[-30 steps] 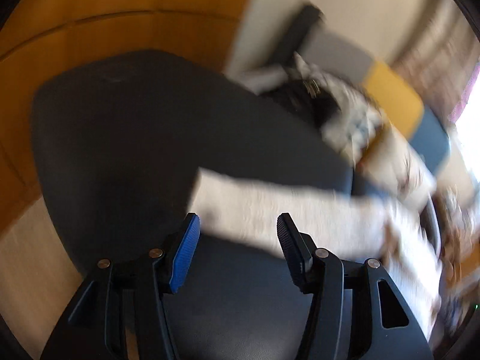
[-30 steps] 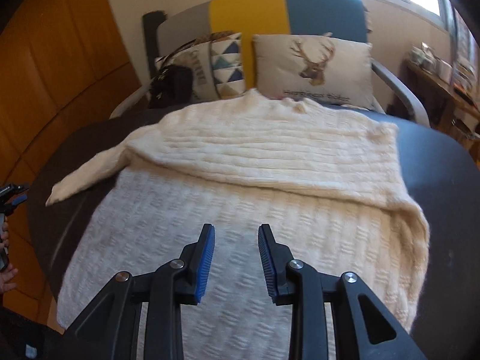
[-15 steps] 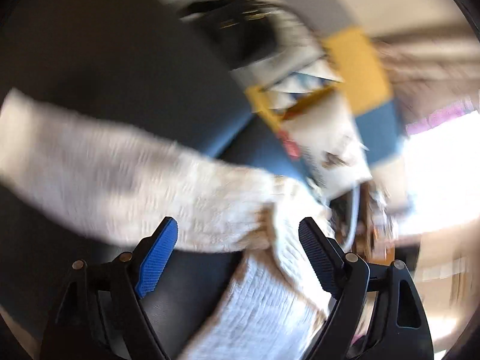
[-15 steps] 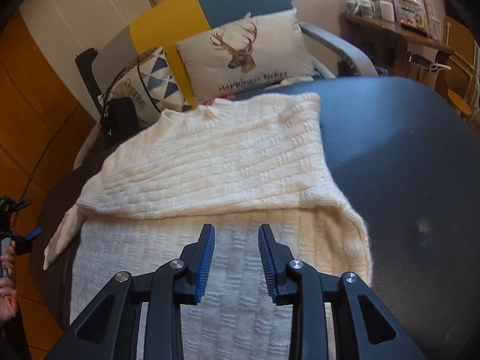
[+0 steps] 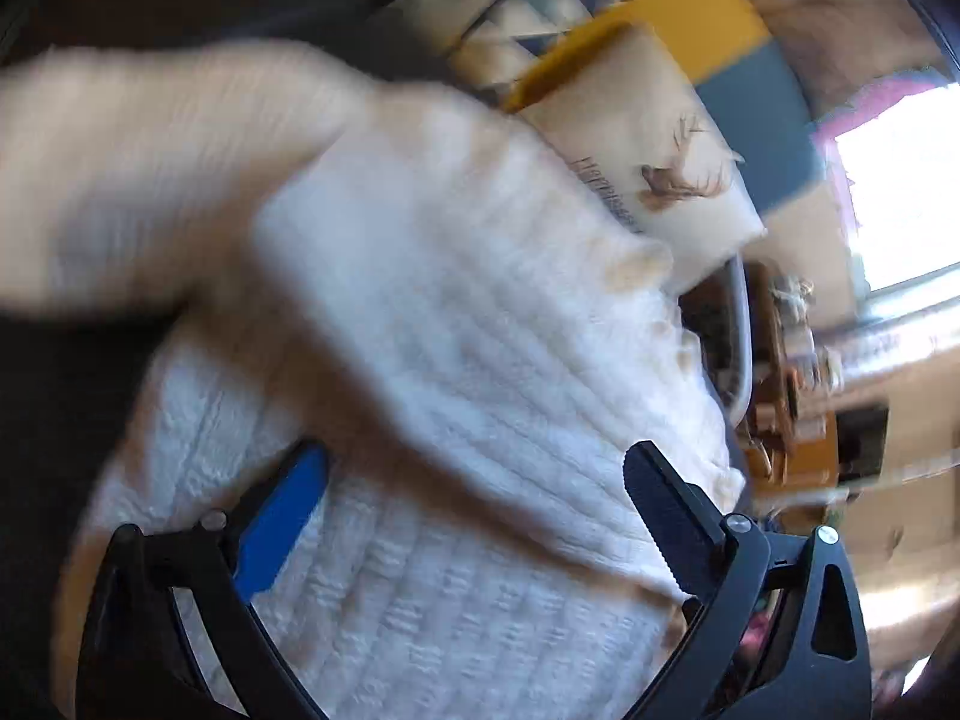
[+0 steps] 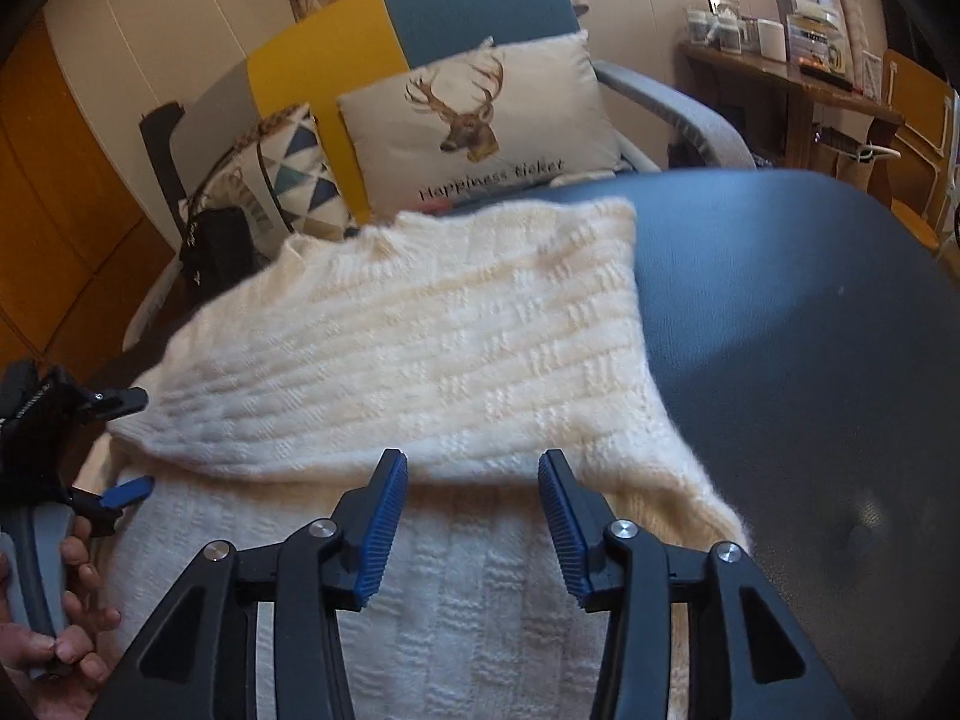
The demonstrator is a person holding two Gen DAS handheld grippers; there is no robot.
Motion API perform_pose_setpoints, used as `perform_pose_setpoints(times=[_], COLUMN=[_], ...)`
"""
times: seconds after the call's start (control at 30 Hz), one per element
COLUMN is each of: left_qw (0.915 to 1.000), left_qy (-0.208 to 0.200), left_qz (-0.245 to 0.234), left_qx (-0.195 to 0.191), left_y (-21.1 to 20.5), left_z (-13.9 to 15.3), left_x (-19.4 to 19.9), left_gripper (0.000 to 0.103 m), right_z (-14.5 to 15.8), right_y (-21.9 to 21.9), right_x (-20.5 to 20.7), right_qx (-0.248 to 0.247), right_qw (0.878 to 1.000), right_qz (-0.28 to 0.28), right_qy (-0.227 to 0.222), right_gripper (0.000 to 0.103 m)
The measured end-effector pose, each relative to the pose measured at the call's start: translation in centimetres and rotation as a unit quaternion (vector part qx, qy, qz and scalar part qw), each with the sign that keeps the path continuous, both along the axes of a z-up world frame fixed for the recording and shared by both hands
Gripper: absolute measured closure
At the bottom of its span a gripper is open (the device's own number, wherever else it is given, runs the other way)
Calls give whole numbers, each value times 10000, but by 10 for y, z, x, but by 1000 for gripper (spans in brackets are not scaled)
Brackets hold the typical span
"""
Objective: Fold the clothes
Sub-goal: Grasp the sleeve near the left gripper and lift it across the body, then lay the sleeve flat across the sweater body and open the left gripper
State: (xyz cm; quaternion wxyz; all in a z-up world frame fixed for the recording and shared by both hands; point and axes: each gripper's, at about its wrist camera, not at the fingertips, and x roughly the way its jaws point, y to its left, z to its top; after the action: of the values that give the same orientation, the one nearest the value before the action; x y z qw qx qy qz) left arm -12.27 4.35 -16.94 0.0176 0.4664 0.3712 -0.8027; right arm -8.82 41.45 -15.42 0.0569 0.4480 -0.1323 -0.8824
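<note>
A cream knit sweater (image 6: pixel 420 348) lies on the dark round table (image 6: pixel 792 300), its upper part folded down over the lower part. My right gripper (image 6: pixel 471 468) hovers just above the fold edge; its jaws are opening with nothing pinched between them. My left gripper (image 5: pixel 474 480) hangs over the sweater (image 5: pixel 456 300), jaws spread wide and still opening, with only knit below them. The right wrist view also catches the left gripper (image 6: pixel 141 441) at the sweater's left edge, with a hand (image 6: pixel 54 630) holding it. One sleeve (image 5: pixel 138 168) is a blur at the upper left.
Behind the table stands an armchair (image 6: pixel 468 6) with a grey, yellow and blue back. It holds a deer pillow (image 6: pixel 480 120), a triangle-pattern pillow (image 6: pixel 288 174) and a black bag (image 6: pixel 216 252). A wooden shelf (image 6: pixel 792 78) with jars stands at the right.
The left gripper swept from bare table across the sleeve to above the sweater's body, and its jaws spread wider. The right gripper's jaws widened and it shifted slightly over the fold.
</note>
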Motion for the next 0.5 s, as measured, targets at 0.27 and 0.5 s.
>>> perform_pose_setpoints(times=[0.27,0.5], left_qw=[9528,9841], left_qy=[-795,-886], left_qz=[-1010,-573], left_qx=[-2751,-1428], left_y=[57,28], left_z=[-9,16], left_x=[-40,-34], left_gripper=[0,1], right_z=[-17,-17], right_y=[-2,-6], right_x=[7,1], right_qx=[18,37], right_qw=[9997,9993], right_qz=[203,365], right_qy=[110,-34], right_gripper=[45,34])
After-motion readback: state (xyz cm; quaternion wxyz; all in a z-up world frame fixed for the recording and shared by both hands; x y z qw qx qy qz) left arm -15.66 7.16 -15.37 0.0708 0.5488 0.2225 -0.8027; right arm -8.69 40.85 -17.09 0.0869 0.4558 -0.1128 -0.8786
